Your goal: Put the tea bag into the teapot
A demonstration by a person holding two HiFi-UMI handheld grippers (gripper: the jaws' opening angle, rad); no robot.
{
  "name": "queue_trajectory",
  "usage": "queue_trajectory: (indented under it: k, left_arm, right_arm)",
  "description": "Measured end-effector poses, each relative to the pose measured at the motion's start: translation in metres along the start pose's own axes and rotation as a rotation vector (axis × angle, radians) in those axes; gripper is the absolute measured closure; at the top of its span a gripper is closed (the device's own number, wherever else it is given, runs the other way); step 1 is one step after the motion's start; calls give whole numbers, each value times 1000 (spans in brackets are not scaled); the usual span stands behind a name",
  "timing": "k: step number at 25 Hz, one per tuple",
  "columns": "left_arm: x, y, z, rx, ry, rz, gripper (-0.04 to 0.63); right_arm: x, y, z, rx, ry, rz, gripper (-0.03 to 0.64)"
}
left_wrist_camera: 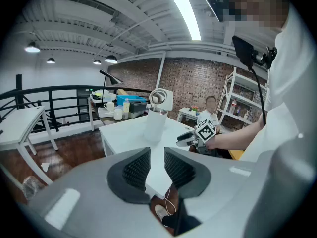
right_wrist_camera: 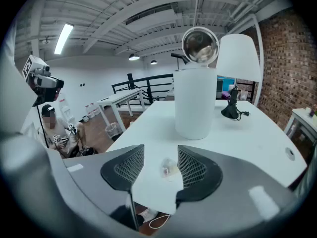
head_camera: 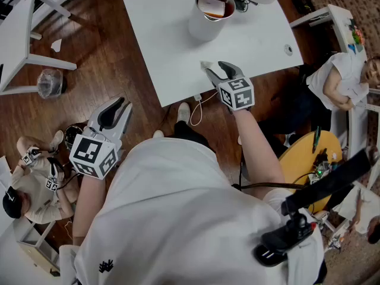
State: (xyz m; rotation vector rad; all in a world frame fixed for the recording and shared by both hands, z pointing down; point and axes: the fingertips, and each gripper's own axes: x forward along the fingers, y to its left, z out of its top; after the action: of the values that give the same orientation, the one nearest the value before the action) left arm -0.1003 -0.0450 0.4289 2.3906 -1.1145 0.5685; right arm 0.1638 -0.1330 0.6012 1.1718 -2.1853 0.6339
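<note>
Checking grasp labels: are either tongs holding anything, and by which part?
Nothing is held. The right tongs stand open over the tea bag, which lies on the table between them; the left tongs are open and empty.

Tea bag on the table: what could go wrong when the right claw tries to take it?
The tea bag lies flat and small inside the open right claw, close to the edge of the table: closing may miss it or push it off. The teapot stands open with dark liquid inside; a careless drop could splash.
</note>
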Motion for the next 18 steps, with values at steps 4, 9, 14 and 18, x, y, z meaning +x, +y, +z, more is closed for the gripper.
queue_trajectory:
  k: [4, 9, 14, 18]
  left_arm:
    - [14, 9, 2, -11, 10, 17, 534]
    - [20, 10, 4, -37, 24, 38, 534]
    - [27, 11, 6, -41, 33, 45, 534]
    - [29, 12, 7, -43, 36, 53, 534]
  right_arm:
    - [32, -17, -3, -17, 32, 3, 416]
    - [65, -28, -24, -32, 105, 10, 416]
    - [80, -30, -39, -39, 135, 8, 460]
    - [82, -31, -44, -27, 138, 0, 552]
